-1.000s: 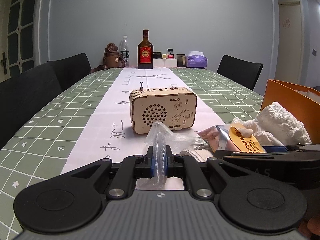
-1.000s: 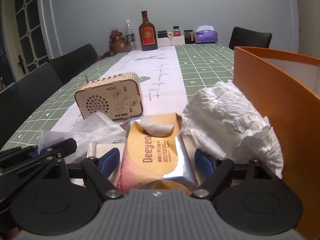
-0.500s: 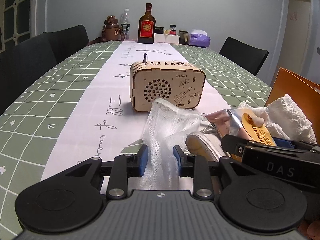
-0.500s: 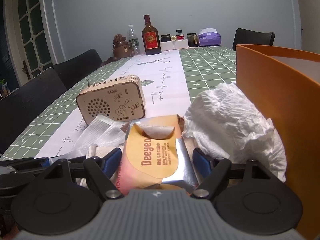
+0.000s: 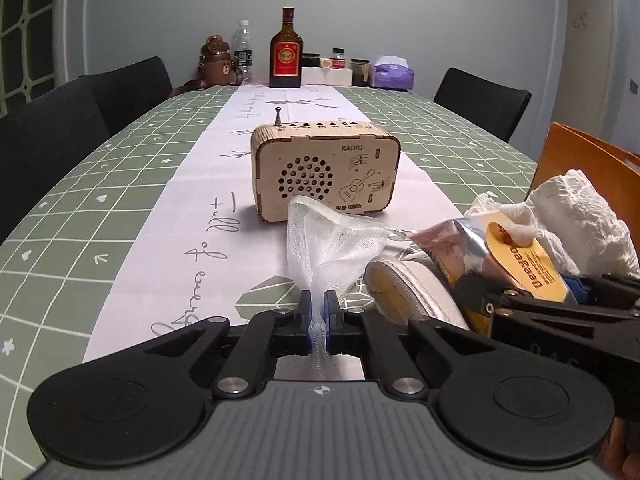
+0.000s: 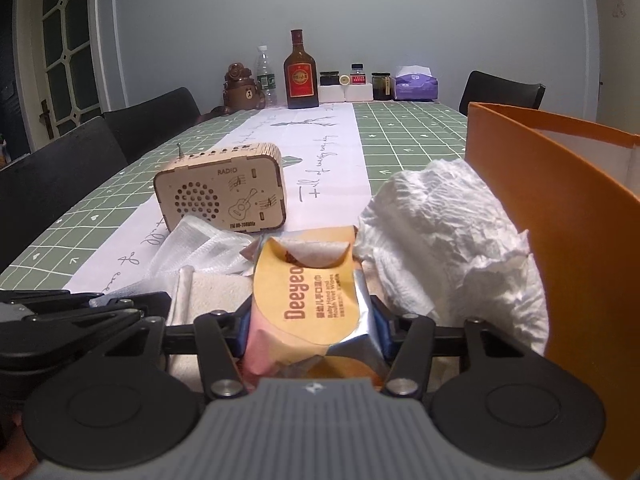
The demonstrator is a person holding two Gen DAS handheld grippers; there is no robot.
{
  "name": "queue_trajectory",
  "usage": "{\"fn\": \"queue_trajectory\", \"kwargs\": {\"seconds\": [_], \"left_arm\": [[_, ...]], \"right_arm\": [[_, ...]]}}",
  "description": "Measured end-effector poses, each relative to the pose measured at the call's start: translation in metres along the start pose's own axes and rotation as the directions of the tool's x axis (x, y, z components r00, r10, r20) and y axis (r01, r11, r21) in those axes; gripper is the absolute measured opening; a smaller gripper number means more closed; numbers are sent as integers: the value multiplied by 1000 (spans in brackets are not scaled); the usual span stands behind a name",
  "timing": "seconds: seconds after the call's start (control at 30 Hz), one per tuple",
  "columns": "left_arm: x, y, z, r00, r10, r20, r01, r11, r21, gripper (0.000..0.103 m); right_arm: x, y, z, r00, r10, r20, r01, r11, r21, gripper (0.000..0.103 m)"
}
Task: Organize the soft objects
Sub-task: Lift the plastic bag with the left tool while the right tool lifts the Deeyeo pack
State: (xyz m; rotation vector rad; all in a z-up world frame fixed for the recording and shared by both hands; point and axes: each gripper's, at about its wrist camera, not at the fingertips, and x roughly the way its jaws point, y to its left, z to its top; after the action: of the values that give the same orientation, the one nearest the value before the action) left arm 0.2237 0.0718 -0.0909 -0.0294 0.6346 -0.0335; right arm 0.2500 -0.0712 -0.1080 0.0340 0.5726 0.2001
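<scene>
Beside the radio (image 5: 326, 172) — left gripper (image 5: 319, 322) clamped on mesh (image 5: 328, 236); right gripper (image 6: 311, 330) jaws just closed onto wipes pack (image 6: 310, 300).

"RADIO" on wooden box (image 5: 325, 174), "Deeyeo" on wipes pack (image 6: 308, 300)

green grid-patterned tablecloth (image 5: 420, 120), orange box (image 6: 580, 216), white mesh cloth (image 5: 332, 240)
</scene>
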Motion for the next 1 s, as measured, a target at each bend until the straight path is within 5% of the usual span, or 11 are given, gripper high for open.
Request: {"fn": "queue_trajectory", "kwargs": {"seconds": [0.27, 0.53, 1.0], "left_arm": [[-18, 6, -2, 994, 59, 94, -54, 997, -60, 4], [-27, 14, -3, 985, 93, 147, -75, 990, -121, 4], [-51, 23, -3, 963, 154, 220, -109, 972, -206, 4]], "right_arm": [[-18, -2, -8, 999, 30, 36, -30, 1000, 1, 54], [-42, 32, -19, 991, 43, 124, -19, 982, -189, 54], [-60, 25, -28, 983, 73, 171, -44, 985, -164, 54]]}}
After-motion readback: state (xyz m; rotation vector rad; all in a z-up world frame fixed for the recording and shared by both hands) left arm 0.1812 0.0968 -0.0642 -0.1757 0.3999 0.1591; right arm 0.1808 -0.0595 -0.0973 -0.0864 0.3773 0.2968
